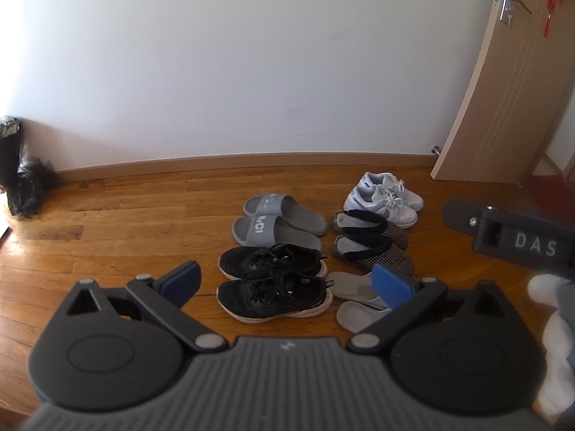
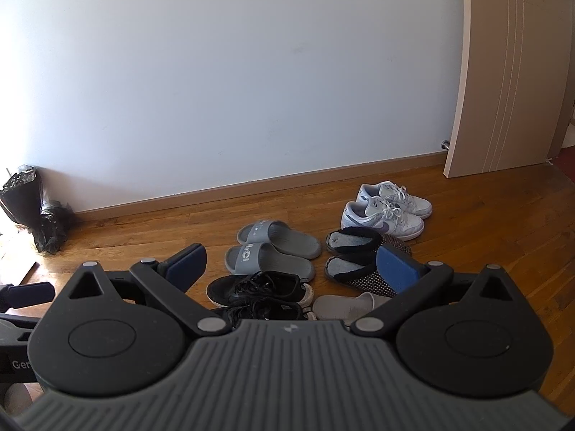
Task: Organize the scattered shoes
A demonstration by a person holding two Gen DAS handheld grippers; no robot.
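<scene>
Five pairs of shoes stand side by side on the wooden floor [image 1: 107,222] in two columns. Grey slides [image 1: 280,222] and black sneakers [image 1: 273,283] form the left column. White sneakers [image 1: 384,199], black dotted slippers [image 1: 373,244] and pale grey slippers [image 1: 355,298] form the right one. My left gripper [image 1: 285,285] hangs open above the black sneakers, holding nothing. My right gripper [image 2: 293,267] is open too, above the slides [image 2: 273,251], black sneakers [image 2: 258,292] and dotted slippers [image 2: 359,262]. White sneakers [image 2: 386,210] lie beyond.
A white wall [image 1: 251,72] with a wooden skirting runs behind the shoes. An open beige door [image 1: 503,89] stands at the right. A black wrapped bundle [image 1: 21,176] leans in the left corner. The right gripper's body [image 1: 517,237] and a white-gloved hand [image 1: 553,341] show at the right.
</scene>
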